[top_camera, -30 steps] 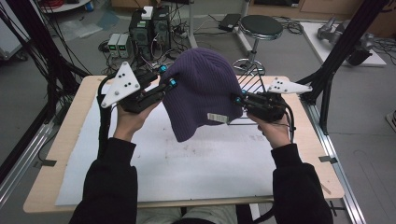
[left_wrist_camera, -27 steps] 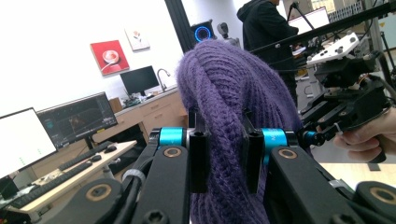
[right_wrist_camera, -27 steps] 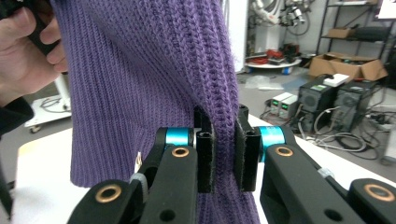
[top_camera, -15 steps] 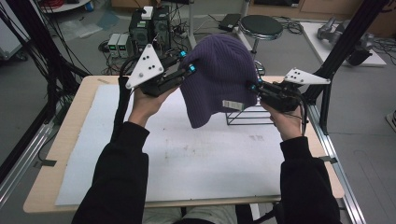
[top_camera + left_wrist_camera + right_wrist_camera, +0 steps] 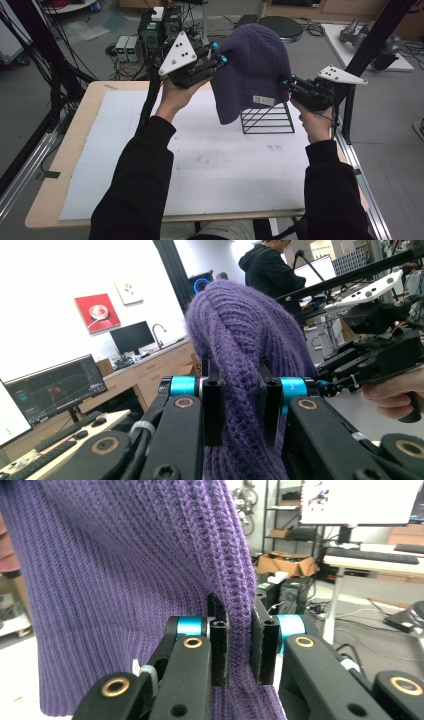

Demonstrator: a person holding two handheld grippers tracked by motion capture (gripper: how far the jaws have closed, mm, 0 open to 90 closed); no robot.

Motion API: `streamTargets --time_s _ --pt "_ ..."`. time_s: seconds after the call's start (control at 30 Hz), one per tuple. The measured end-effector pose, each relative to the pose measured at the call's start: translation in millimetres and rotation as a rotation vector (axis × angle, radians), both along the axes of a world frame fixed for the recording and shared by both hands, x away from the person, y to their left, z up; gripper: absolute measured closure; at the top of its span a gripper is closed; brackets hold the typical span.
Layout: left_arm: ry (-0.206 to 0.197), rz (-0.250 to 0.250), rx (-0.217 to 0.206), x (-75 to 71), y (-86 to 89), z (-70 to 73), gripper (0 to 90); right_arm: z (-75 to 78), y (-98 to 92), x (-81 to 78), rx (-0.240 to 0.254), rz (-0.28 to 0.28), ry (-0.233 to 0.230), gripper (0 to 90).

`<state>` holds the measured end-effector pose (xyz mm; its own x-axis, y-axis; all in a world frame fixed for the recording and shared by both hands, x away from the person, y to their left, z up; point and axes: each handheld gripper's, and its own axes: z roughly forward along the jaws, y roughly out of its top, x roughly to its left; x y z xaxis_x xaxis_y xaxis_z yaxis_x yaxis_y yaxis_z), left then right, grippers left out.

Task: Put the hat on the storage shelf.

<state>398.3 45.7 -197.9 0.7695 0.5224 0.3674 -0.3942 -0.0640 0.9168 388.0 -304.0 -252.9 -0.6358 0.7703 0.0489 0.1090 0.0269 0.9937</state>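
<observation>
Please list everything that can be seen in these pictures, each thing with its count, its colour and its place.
knit hat: one, purple, held up in the air between both tools, above the far side of the table
wire stand: one, black, on the white mat, below and behind the hat
mat: one, white, covering most of the table
table: one, light wood, under the mat
left tool: one, black with blue rings, shut on the hat's left edge
right tool: one, black with blue rings, shut on the hat's right edge
sleeves: two, black, coming in from the bottom
</observation>
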Motion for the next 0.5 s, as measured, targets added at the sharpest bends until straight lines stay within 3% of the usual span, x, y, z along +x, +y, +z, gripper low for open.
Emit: streamTargets --time_s 0.23,0.4,0.5 --pt "0.027 0.023 0.011 19.1 -13.3 -5.9 78.5 -3.0 -12.1 10.6 0.014 -0.052 0.007 81.7" --pt "0.037 -0.003 -0.030 28.7 -27.1 -10.0 78.5 -3.5 -17.4 15.3 0.011 -0.107 0.007 81.7" --pt "0.037 -0.011 -0.027 31.7 -34.9 -9.4 78.5 -3.4 -21.1 16.8 0.012 -0.139 0.004 81.7"
